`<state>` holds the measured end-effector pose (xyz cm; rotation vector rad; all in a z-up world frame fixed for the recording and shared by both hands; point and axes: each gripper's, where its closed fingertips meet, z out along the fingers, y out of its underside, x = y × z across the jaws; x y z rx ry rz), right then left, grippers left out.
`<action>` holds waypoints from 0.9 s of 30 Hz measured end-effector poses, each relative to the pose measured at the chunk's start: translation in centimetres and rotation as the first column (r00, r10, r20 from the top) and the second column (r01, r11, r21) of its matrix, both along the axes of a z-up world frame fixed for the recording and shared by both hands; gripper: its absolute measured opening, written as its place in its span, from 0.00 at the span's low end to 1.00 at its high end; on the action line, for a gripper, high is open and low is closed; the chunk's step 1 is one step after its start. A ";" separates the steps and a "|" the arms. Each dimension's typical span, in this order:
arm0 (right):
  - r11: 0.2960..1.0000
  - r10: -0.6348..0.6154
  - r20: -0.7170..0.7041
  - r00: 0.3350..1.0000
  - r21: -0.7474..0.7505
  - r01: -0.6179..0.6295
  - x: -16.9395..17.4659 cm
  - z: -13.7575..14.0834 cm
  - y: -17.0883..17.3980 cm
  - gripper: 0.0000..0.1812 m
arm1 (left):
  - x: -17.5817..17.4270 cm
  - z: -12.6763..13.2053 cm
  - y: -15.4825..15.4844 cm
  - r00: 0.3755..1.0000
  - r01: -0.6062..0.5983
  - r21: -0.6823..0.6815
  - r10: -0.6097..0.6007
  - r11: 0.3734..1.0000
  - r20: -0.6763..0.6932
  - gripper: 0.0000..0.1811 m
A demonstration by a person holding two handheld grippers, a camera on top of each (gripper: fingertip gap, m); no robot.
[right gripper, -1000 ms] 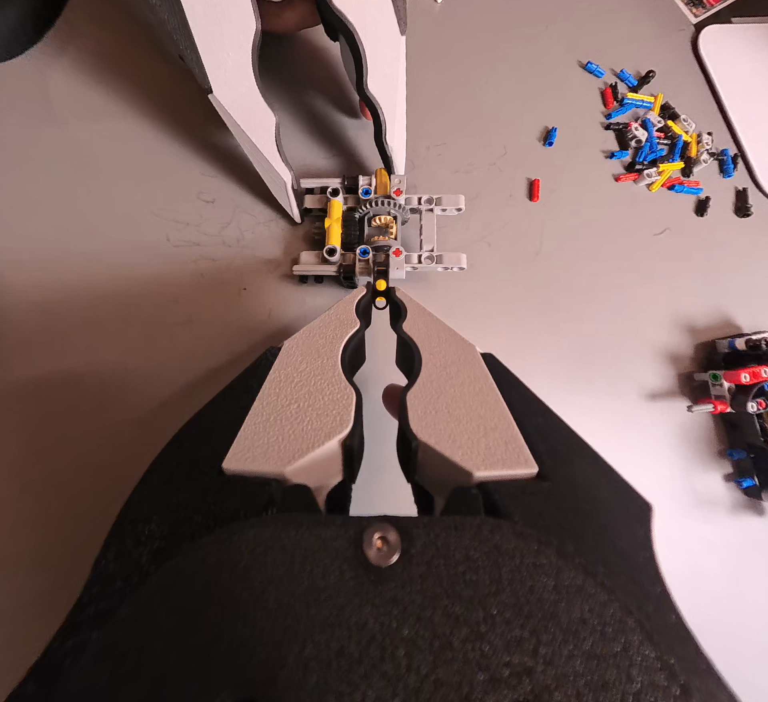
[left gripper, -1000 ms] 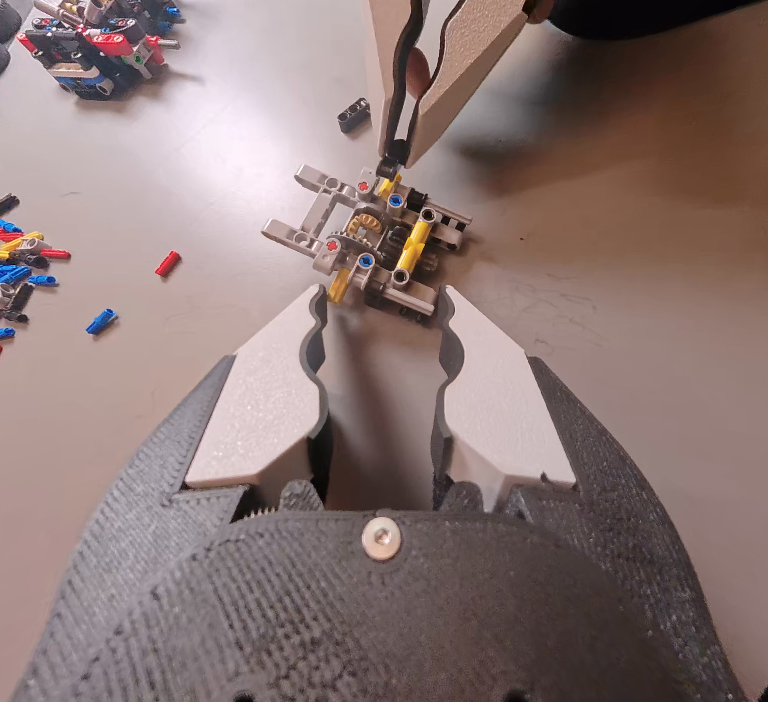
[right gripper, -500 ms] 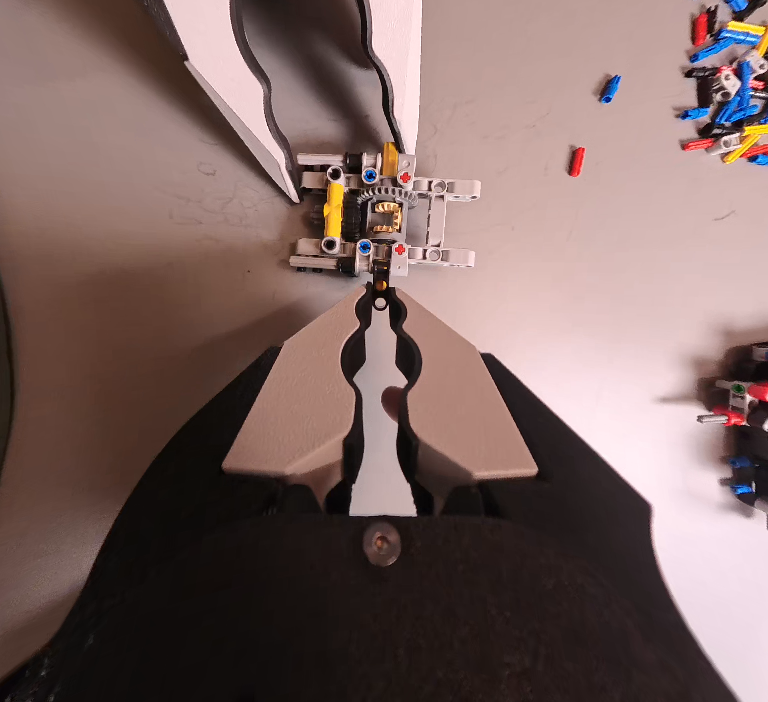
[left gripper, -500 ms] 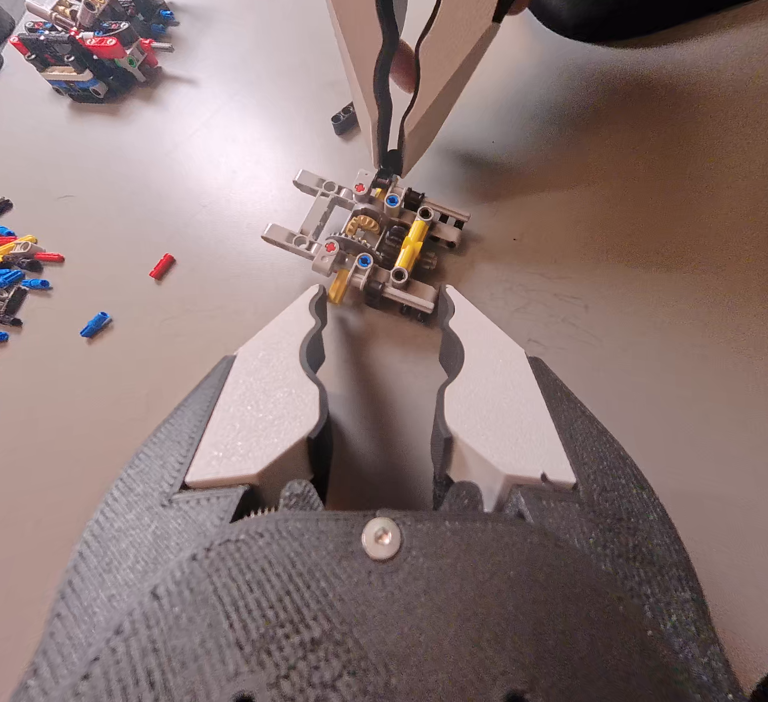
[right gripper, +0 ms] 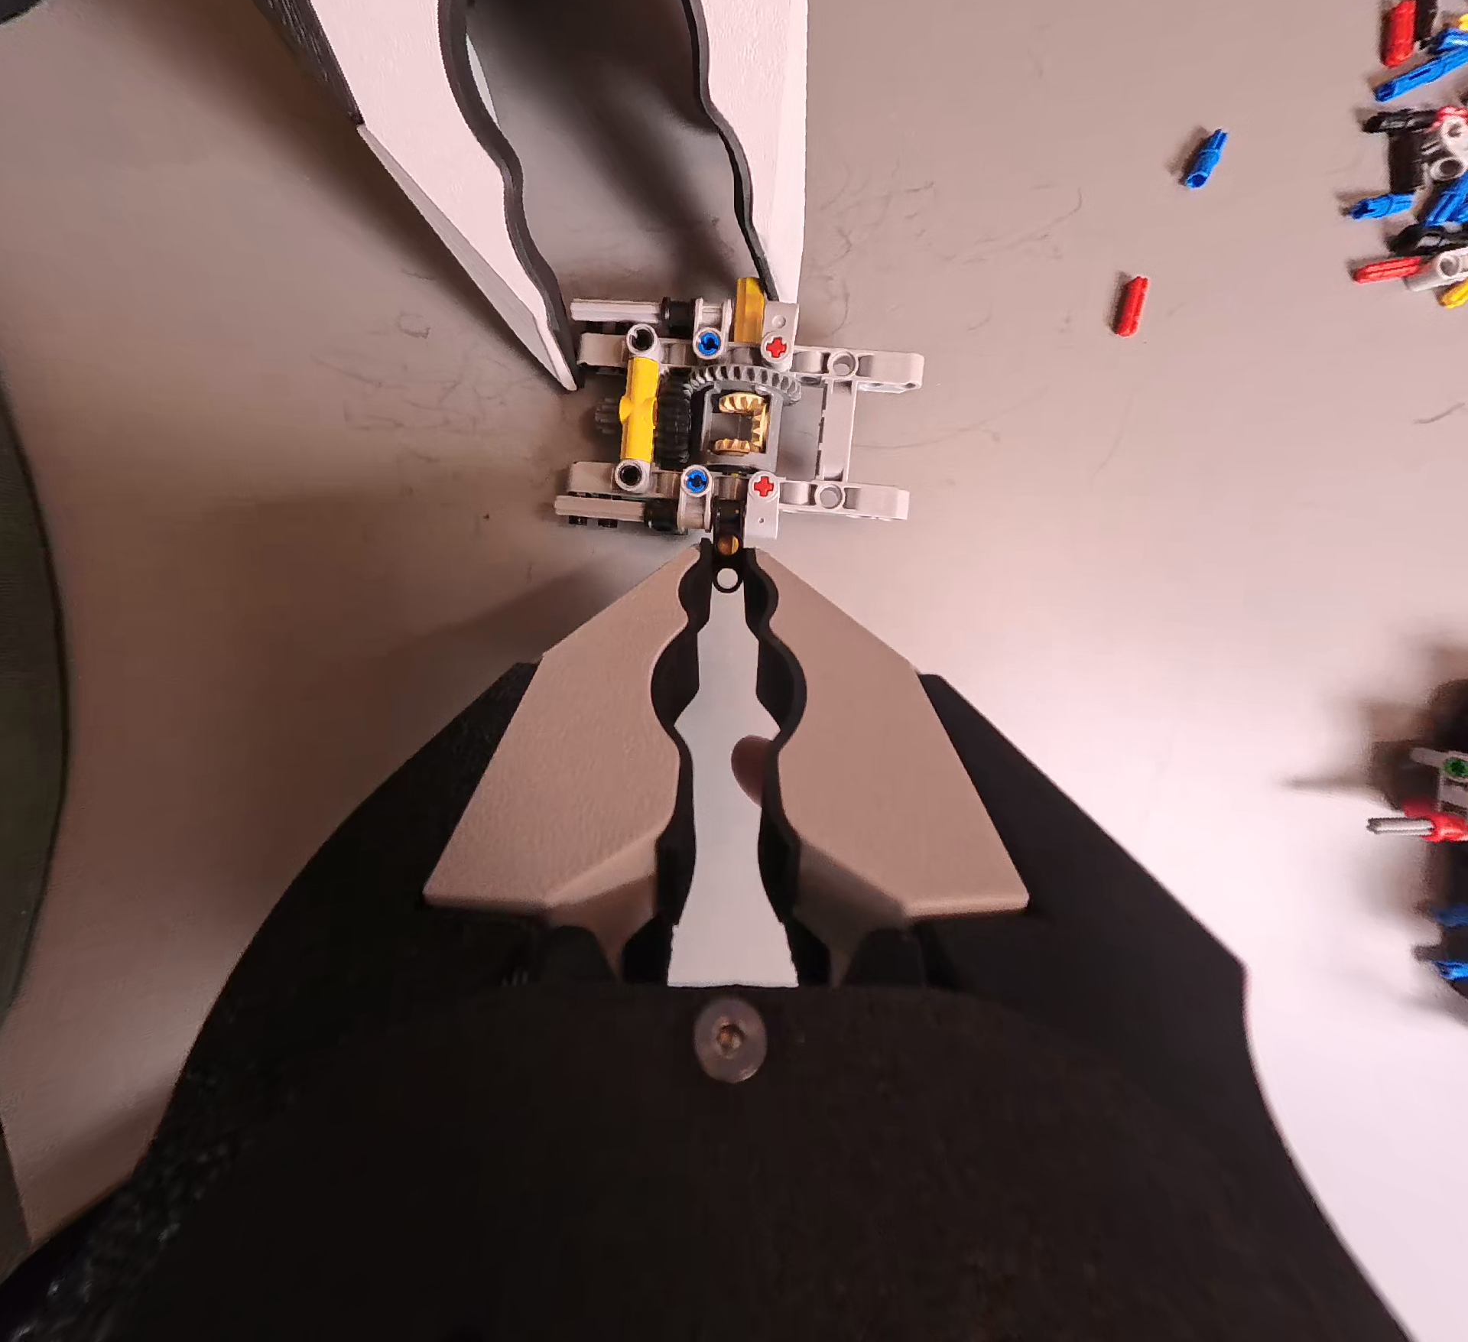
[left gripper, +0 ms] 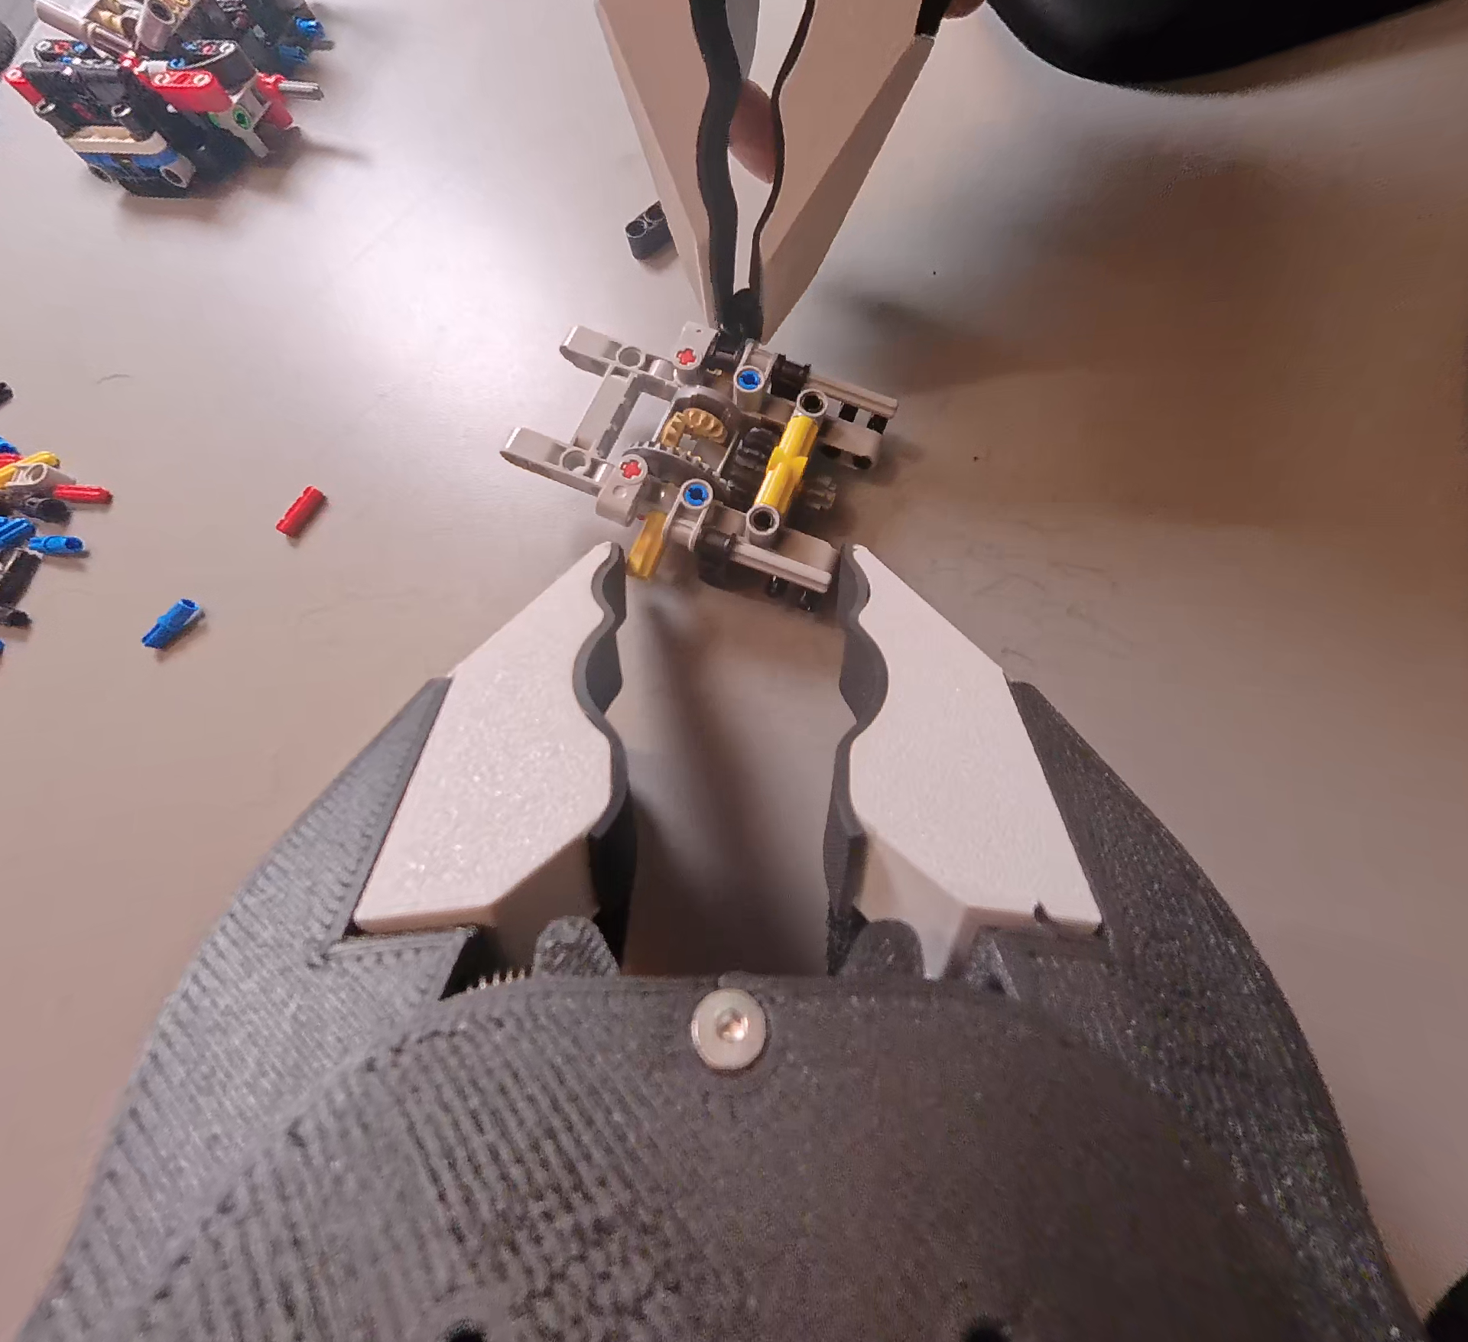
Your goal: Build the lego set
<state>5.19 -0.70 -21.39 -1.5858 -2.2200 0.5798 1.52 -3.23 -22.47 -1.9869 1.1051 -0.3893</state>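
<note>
The gear assembly point(right gripper: 735, 414) is lying between your grippers. Your right gripper point(right gripper: 727, 563) is pinching a black piece point(right gripper: 728, 519) against its near edge. Your left gripper point(left gripper: 727, 573) is resting wide apart, flanking the far edge.

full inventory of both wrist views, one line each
gear subassembly: 1, grey frame with yellow, black and tan parts, table centre, between both grippers
black piece: 1, pinched at the subassembly's near edge
larger build: 1, black, red and blue, far left in left view
loose pin pile: many, blue, red, yellow, black
red pin: 1, lying alone
blue pin: 1, lying alone
black connector: 1, behind right gripper
table: 1, beige
left gripper: open, bracketing the subassembly
right gripper: shut on black piece
</note>
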 end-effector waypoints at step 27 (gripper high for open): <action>0.997 -0.064 -0.111 0.992 -0.054 0.058 0.1 0.2 0.4 0.06 | 0.0 -0.1 0.1 1.000 -0.016 -0.012 0.016 1.000 0.002 0.29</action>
